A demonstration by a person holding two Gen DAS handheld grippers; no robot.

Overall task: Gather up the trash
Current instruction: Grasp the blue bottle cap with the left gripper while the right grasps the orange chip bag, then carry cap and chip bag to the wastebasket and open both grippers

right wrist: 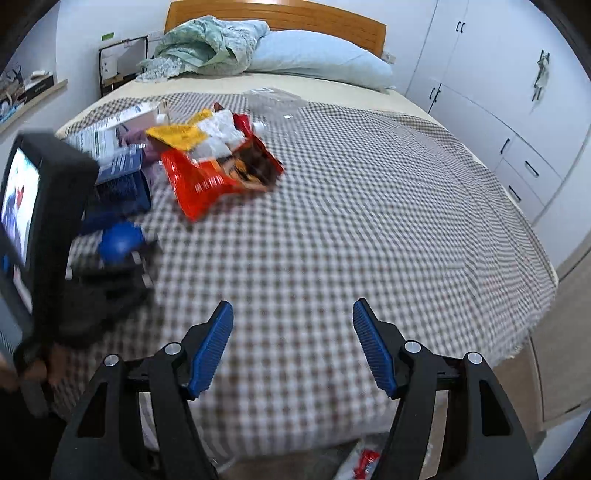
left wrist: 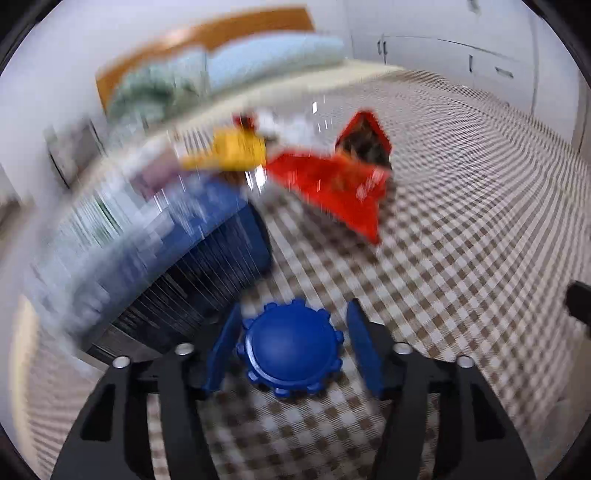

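Note:
Trash lies on a checked bedspread (right wrist: 351, 206): a red snack bag (right wrist: 218, 173), a yellow wrapper (right wrist: 177, 134), white crumpled paper (right wrist: 221, 129) and a dark blue box (right wrist: 125, 177). In the blurred left wrist view the red bag (left wrist: 332, 181), yellow wrapper (left wrist: 232, 151) and blue box (left wrist: 207, 258) lie ahead. My left gripper (left wrist: 291, 343) stands open around a round blue knobbed lid (left wrist: 291, 350); its fingers flank it with small gaps. It also shows in the right wrist view (right wrist: 110, 236). My right gripper (right wrist: 291, 343) is open and empty above the bedspread.
A light blue pillow (right wrist: 317, 59) and a green crumpled cloth (right wrist: 207, 44) lie at the wooden headboard (right wrist: 277, 14). White wardrobes (right wrist: 498, 92) stand to the right. A clear plastic sheet (right wrist: 277, 101) lies near the pillow. A red-and-white wrapper (right wrist: 364, 463) lies on the floor.

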